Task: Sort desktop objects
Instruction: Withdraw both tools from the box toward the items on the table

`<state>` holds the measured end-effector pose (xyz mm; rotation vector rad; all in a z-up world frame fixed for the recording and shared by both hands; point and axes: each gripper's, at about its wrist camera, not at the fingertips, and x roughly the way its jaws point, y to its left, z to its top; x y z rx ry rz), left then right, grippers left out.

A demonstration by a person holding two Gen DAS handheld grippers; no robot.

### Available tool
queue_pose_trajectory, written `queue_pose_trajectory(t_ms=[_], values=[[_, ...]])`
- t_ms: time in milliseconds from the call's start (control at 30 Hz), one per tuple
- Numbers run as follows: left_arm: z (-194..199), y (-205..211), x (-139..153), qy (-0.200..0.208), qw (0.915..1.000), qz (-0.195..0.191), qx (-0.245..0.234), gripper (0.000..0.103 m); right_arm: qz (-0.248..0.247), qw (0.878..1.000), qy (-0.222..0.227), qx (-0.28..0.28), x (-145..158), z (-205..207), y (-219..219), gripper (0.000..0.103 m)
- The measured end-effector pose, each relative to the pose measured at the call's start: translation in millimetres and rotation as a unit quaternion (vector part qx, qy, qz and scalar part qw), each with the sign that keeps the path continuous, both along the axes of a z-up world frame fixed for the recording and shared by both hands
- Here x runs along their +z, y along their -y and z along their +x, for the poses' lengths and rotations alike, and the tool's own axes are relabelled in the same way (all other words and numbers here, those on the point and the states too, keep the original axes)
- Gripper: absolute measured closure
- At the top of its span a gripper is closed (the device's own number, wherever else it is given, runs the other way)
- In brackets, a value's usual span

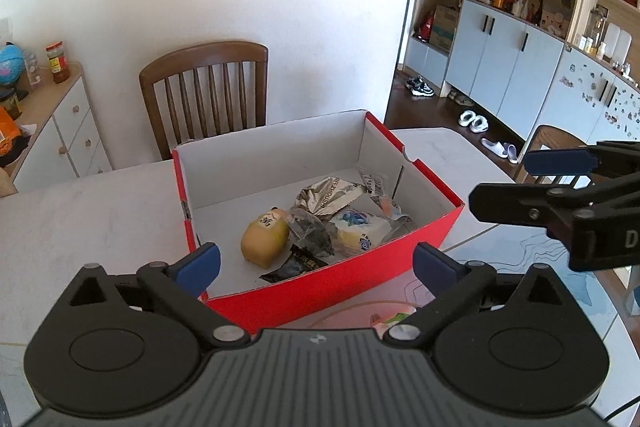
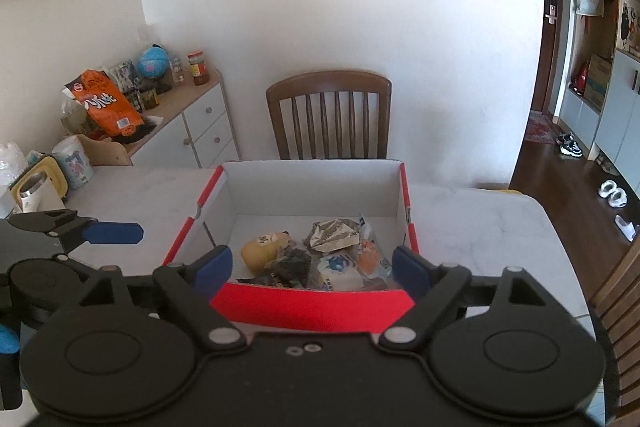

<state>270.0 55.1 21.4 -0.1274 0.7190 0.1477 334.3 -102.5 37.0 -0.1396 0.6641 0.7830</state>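
Note:
A red cardboard box (image 1: 360, 279) with a white inside stands on the pale table; it also shows in the right wrist view (image 2: 312, 311). Inside lie a yellow wrapped cake (image 1: 265, 242), a silver foil packet (image 1: 324, 197), a dark packet (image 1: 312, 231) and a white and blue packet (image 1: 360, 227). My left gripper (image 1: 316, 263) is open and empty, just before the box's near wall. My right gripper (image 2: 310, 269) is open and empty over the box's near wall. Each gripper shows at the edge of the other's view: the right gripper (image 1: 520, 183) and the left gripper (image 2: 112, 233).
A wooden chair (image 1: 208, 91) stands behind the table. A white sideboard (image 2: 200, 131) at the left carries a globe, a jar and an orange snack bag (image 2: 106, 99). A cup and a mug (image 2: 36, 191) stand at the table's left. A patterned mat (image 1: 540, 259) lies at the right.

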Motion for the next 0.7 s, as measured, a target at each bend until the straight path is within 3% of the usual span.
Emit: queue_pose_trajectory(t_ms=[267,700], values=[[-16,-6,6,0.018,0.9995,-0.023,0.014,0.000,0.011,1.000,0.005,-0.007,1,-15,11,0.009],[-43,-6,10,0.049,0.9982,-0.022,0.027,0.000,0.021,0.999,0.004,-0.027,-9,-37,28,0.009]])
